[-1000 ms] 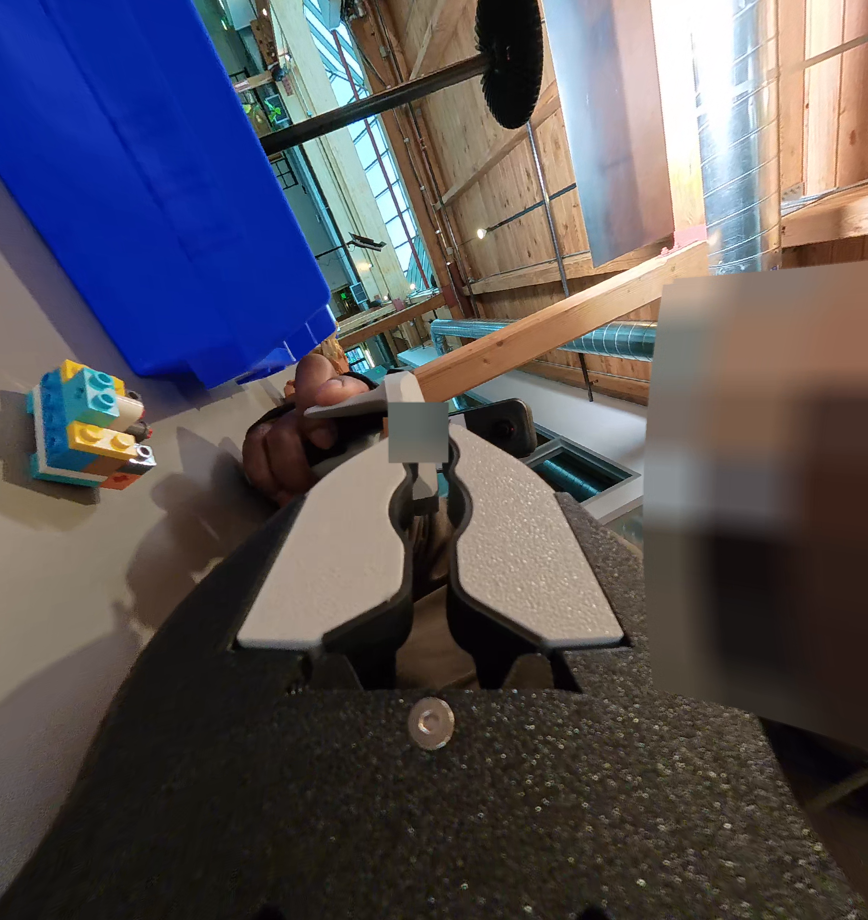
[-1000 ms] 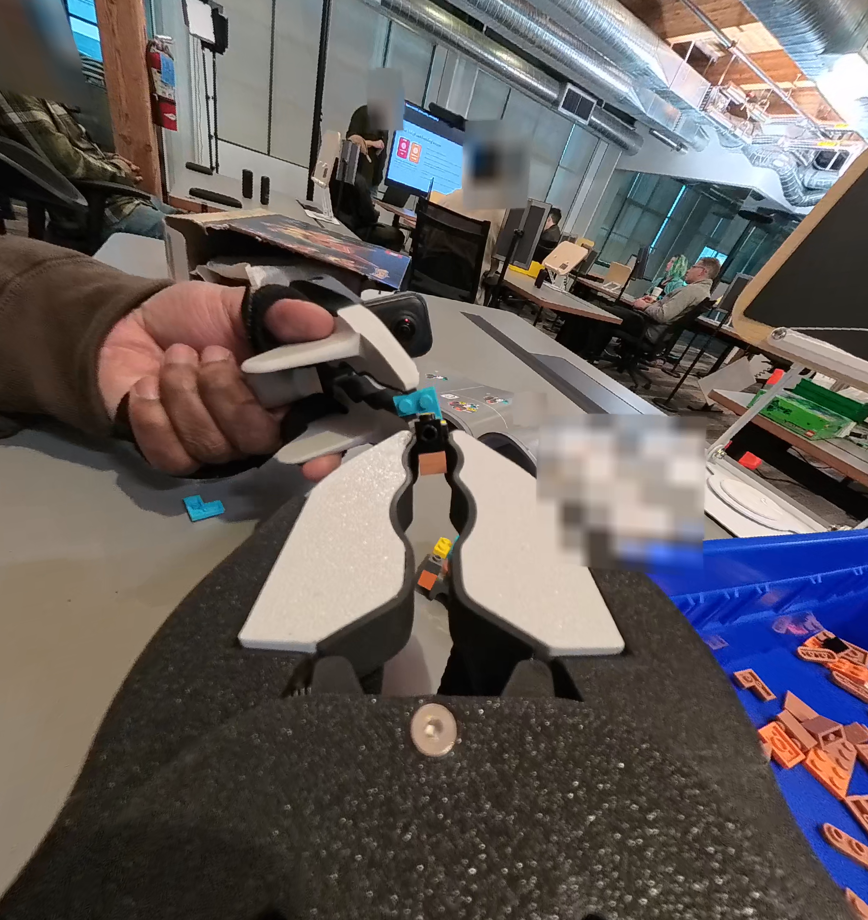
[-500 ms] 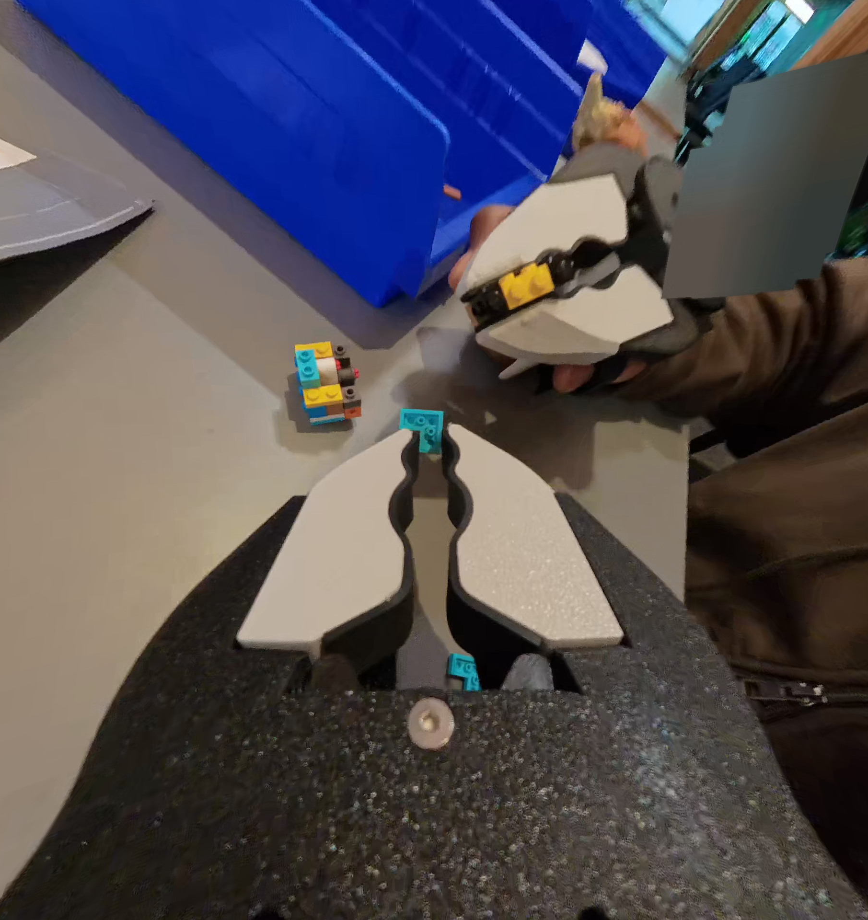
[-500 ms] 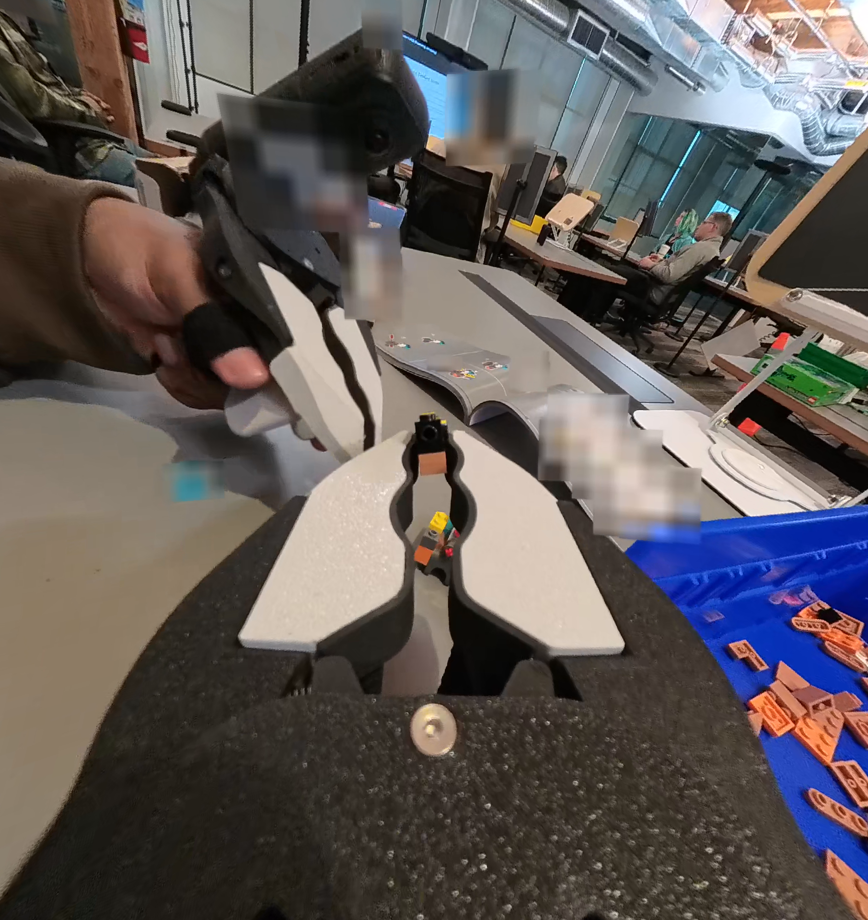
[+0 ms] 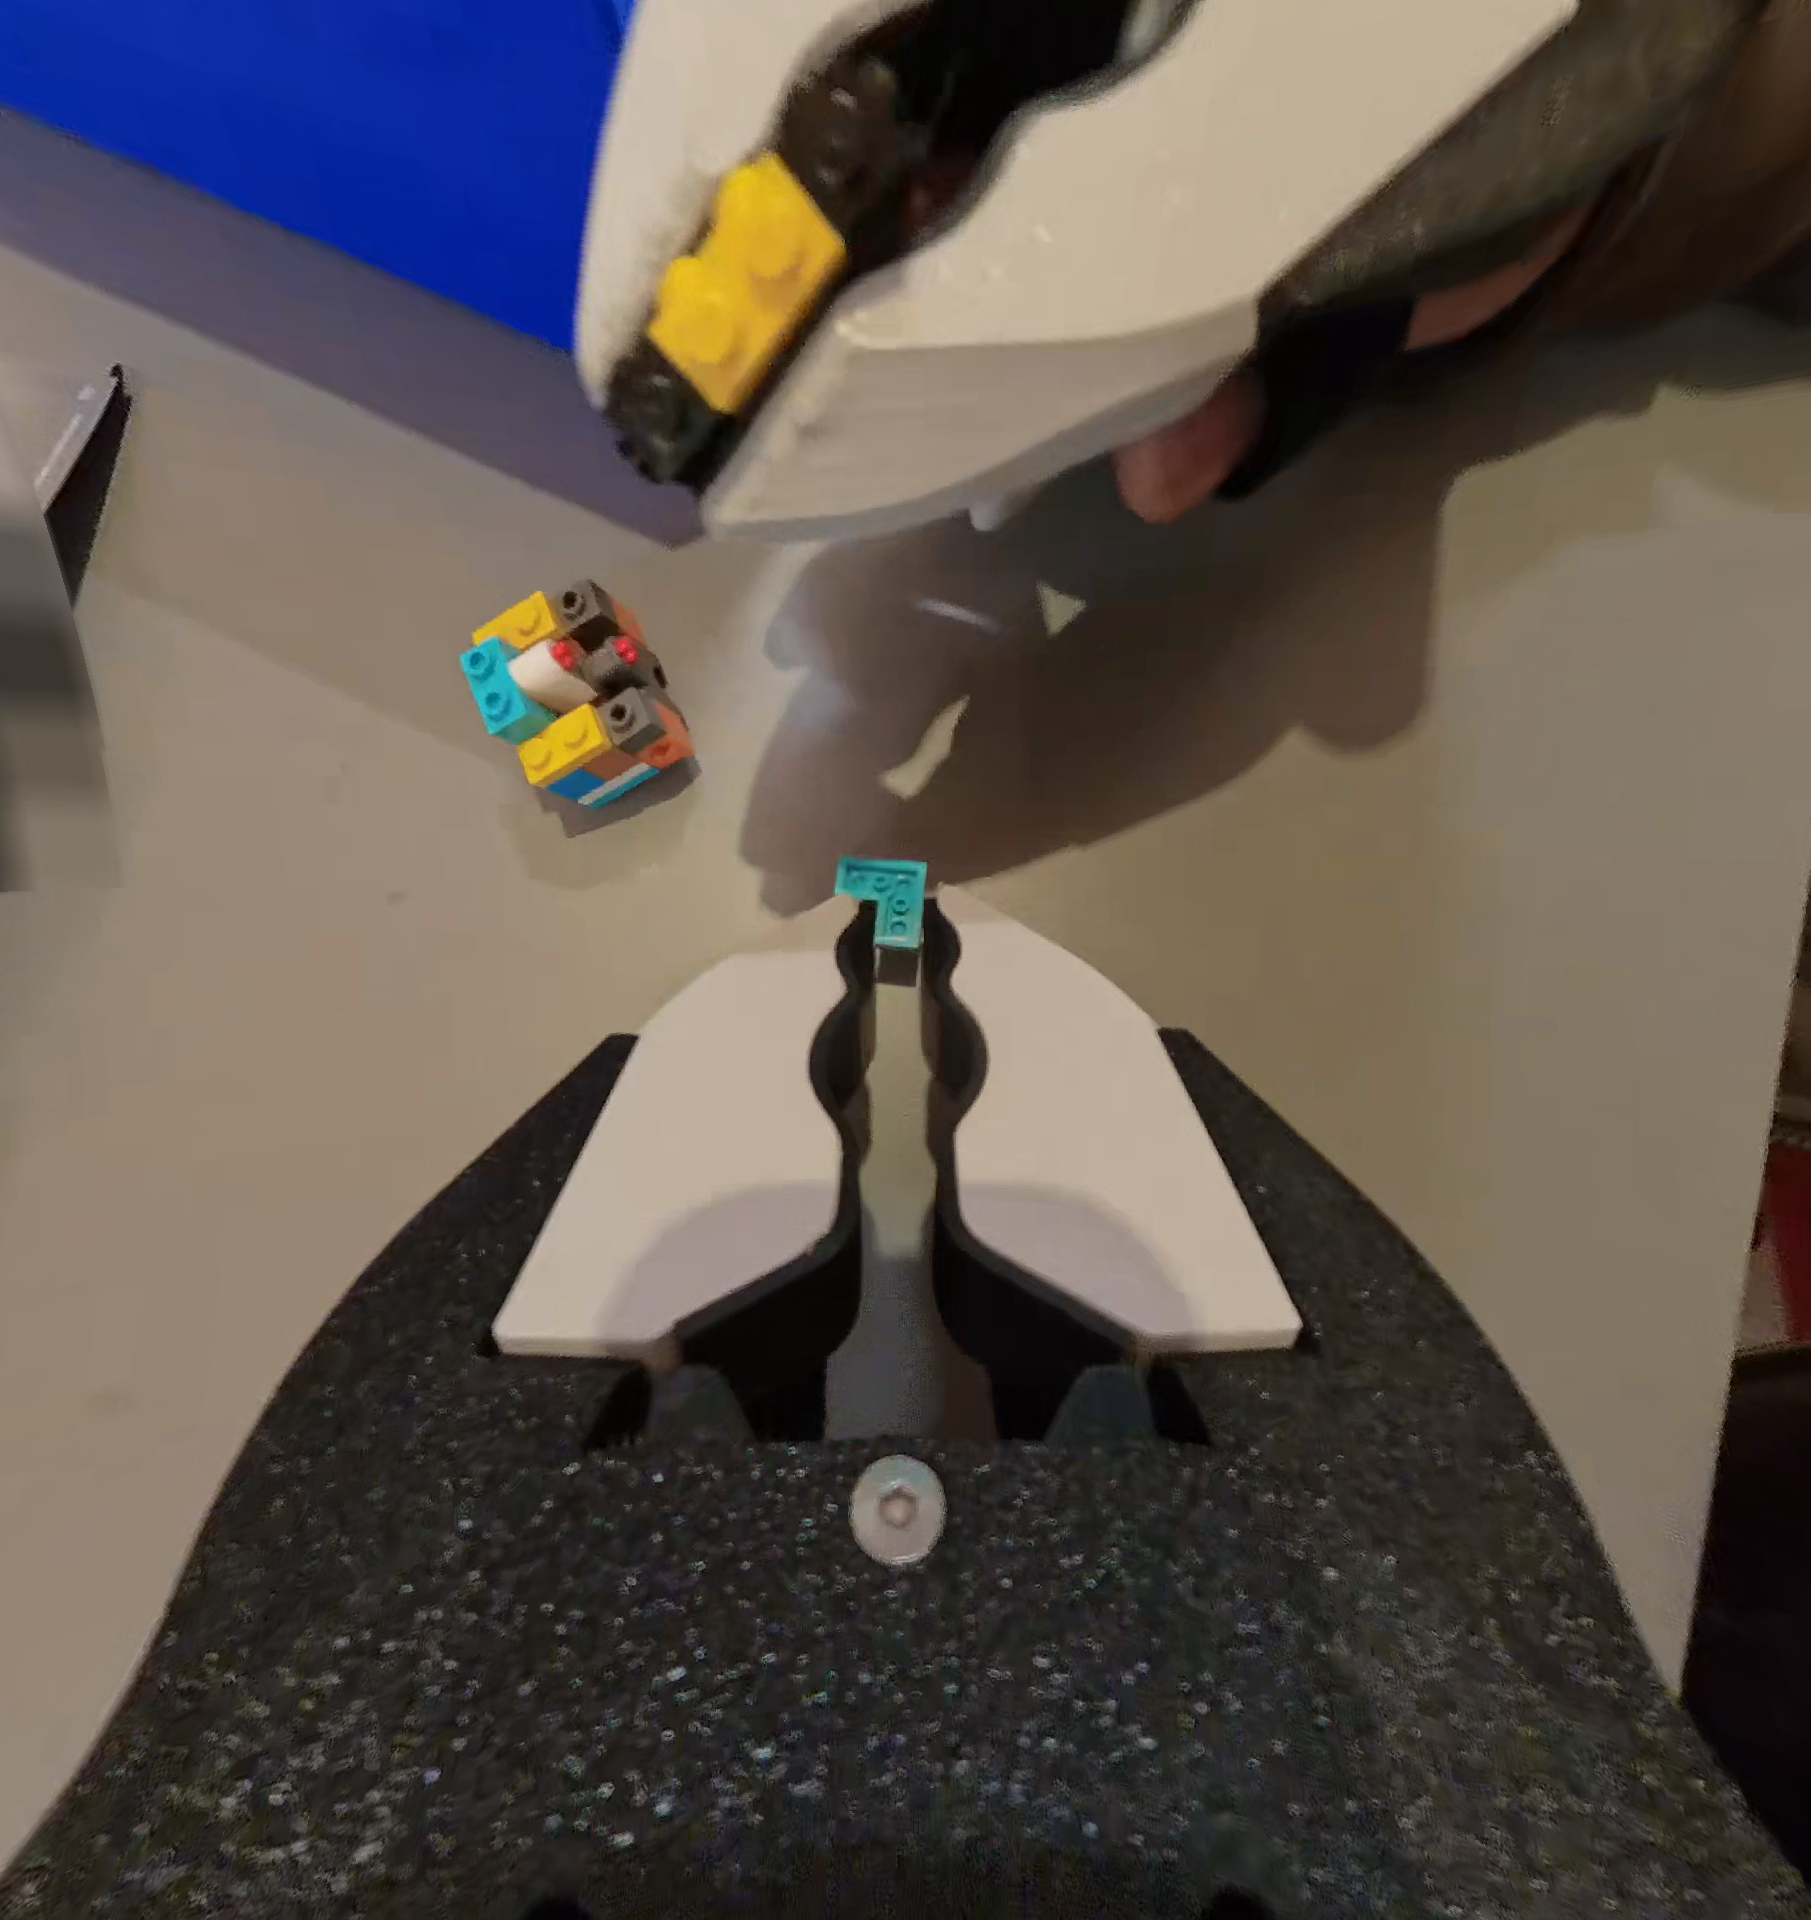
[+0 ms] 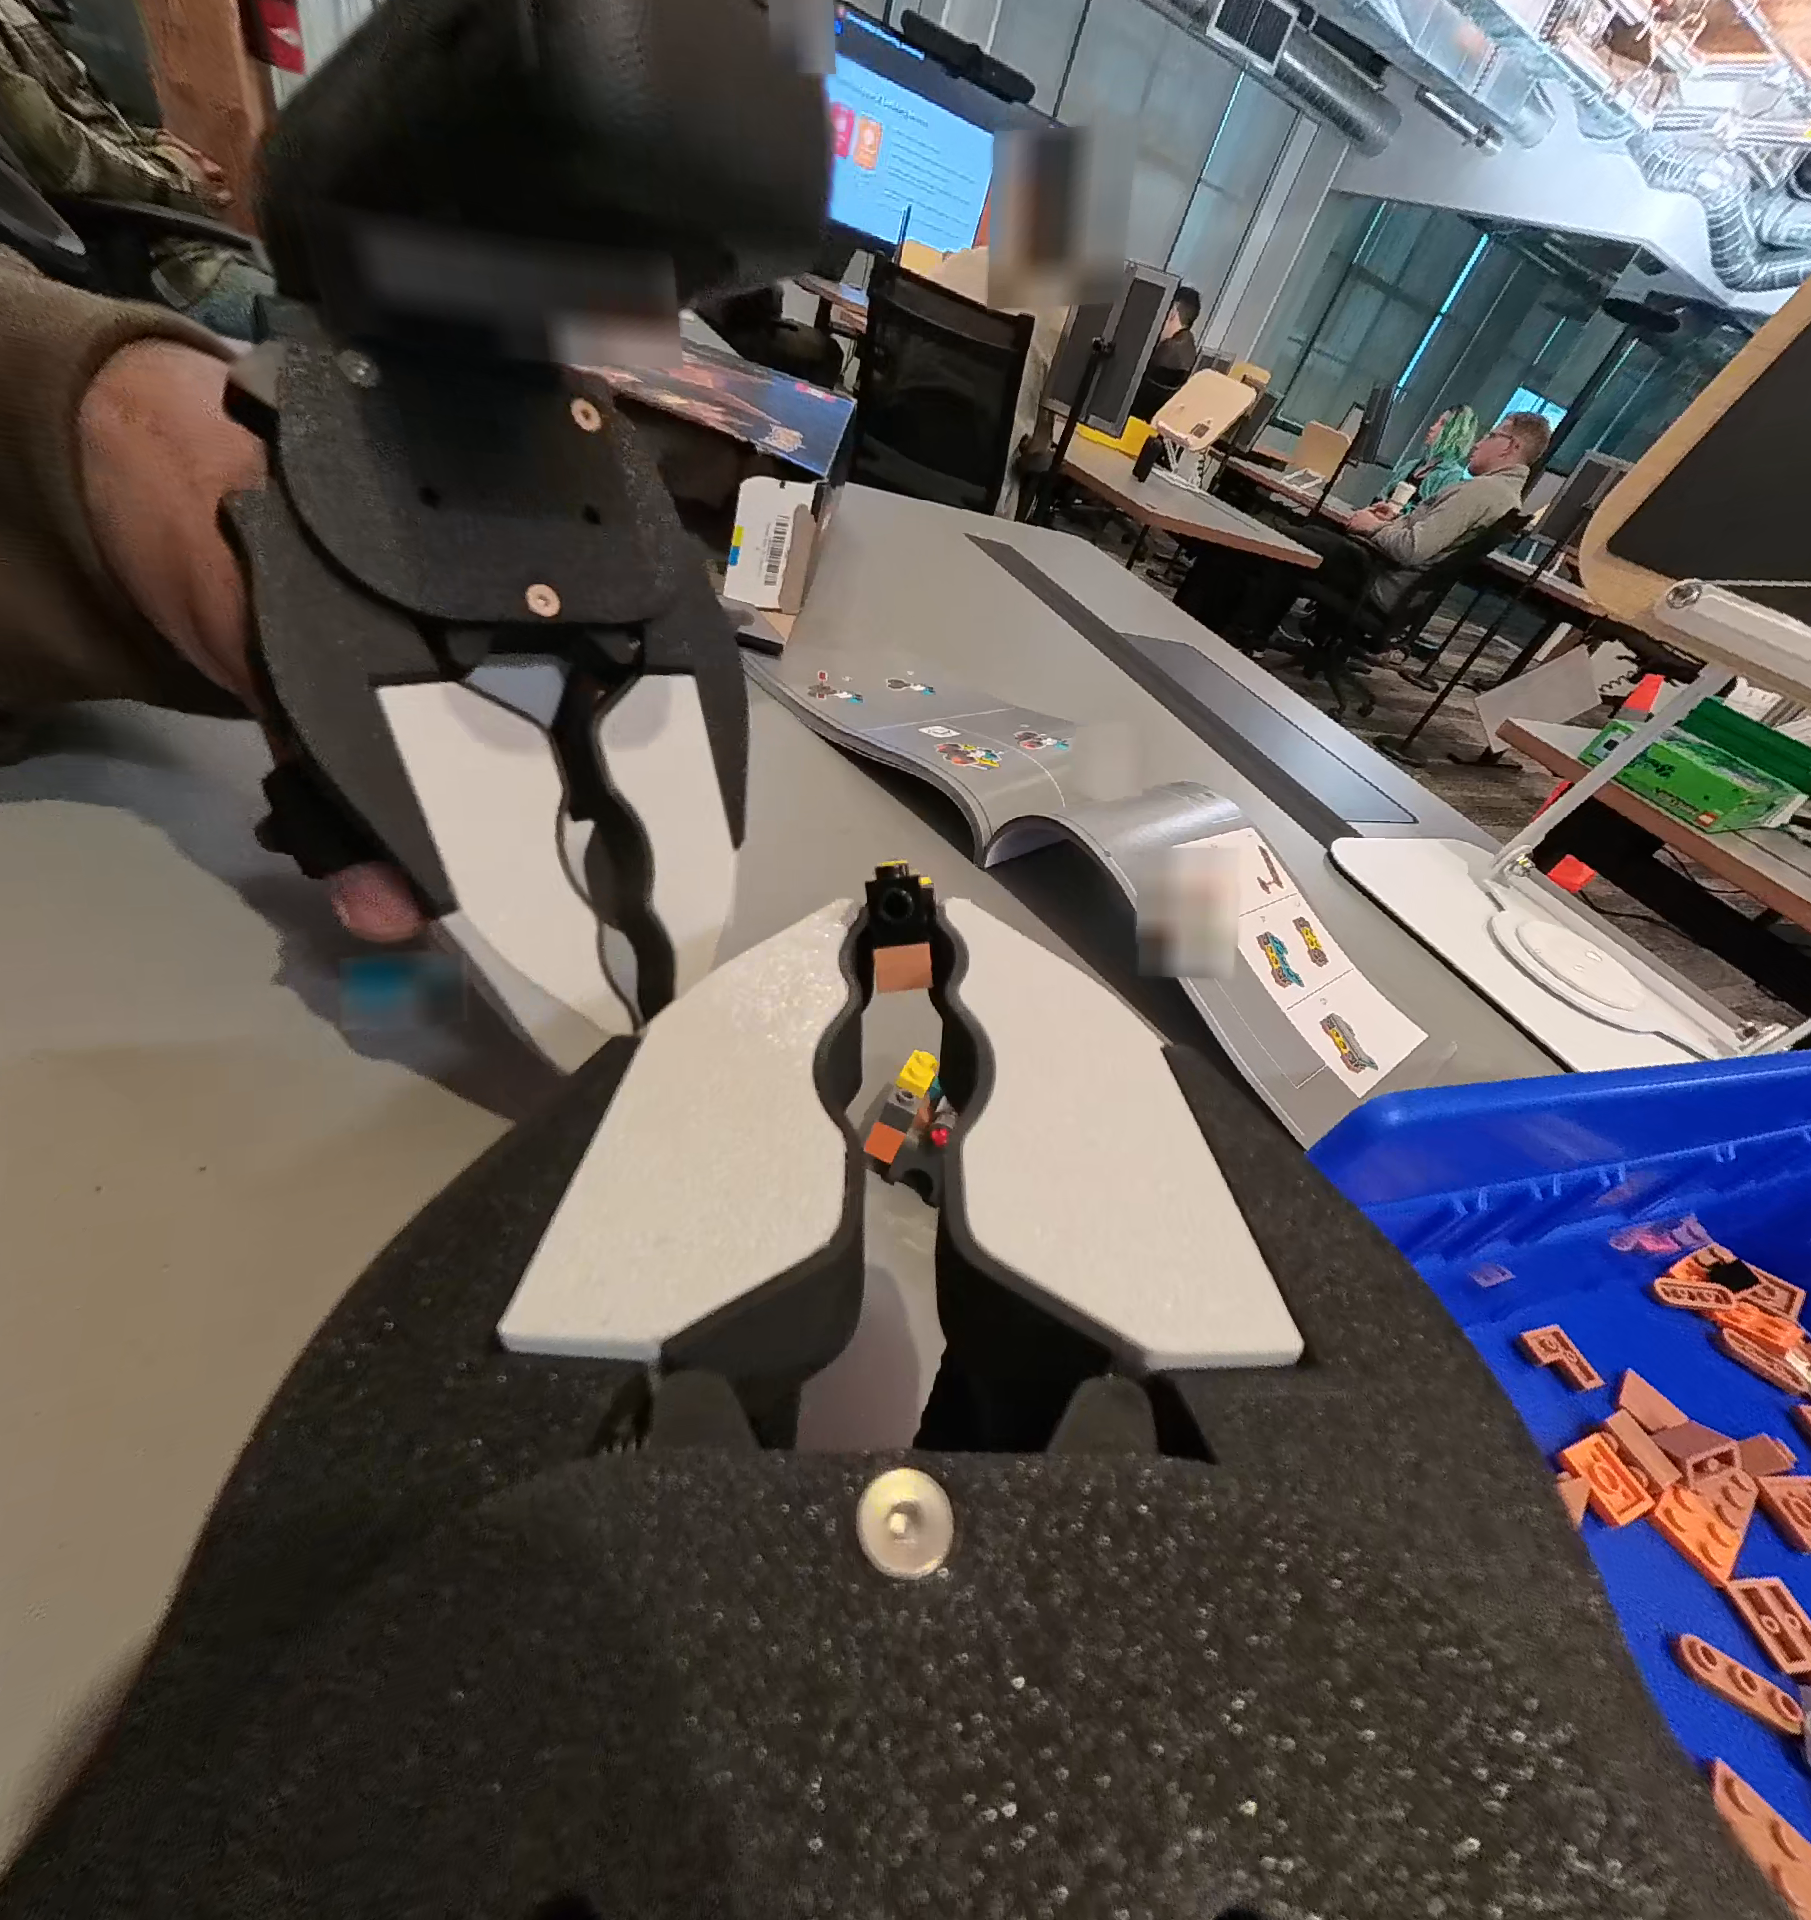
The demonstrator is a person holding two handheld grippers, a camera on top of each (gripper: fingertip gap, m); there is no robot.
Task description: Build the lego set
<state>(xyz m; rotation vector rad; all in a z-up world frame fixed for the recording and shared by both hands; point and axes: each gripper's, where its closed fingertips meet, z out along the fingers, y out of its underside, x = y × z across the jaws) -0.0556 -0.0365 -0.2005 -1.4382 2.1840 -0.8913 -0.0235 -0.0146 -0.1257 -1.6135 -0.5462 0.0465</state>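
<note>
Lego pieces sit in both grippers: the left hand-held gripper [image 5: 893, 928] is pinched tight on a small teal L-shaped lego plate [image 5: 885, 899] at its very tips, low over the grey tabletop [image 5: 257, 1039], while the right hand-held gripper [image 6: 899, 935] is clamped on a little stack of black, yellow and brown lego bricks [image 6: 897, 930]. A half-built multicoloured lego block of yellow, teal, white, grey and orange bricks [image 5: 576, 694] stands alone on the tabletop, near the left gripper's tips and off to their left, with bare grey surface all round it. At the far side of that open patch runs the wall of a blue plastic bin [image 5: 288, 135]; on the right of the left wrist view the tabletop ends at a straight edge. Half a second ago the right gripper was farther off in the left wrist view; it now looms close and large above the teal plate, casting a broad shadow over the surface between the two, and the left gripper has tipped to look more steeply down. In the right wrist view the left gripper, held by a hand in a brown sleeve [image 6: 39, 540], has swung fingers-down just beside the right gripper's tips. An open instruction booklet [image 6: 1088, 831] lies beyond, and loose orange and brown lego plates [image 6: 1711, 1496] lie in the bin.
</note>
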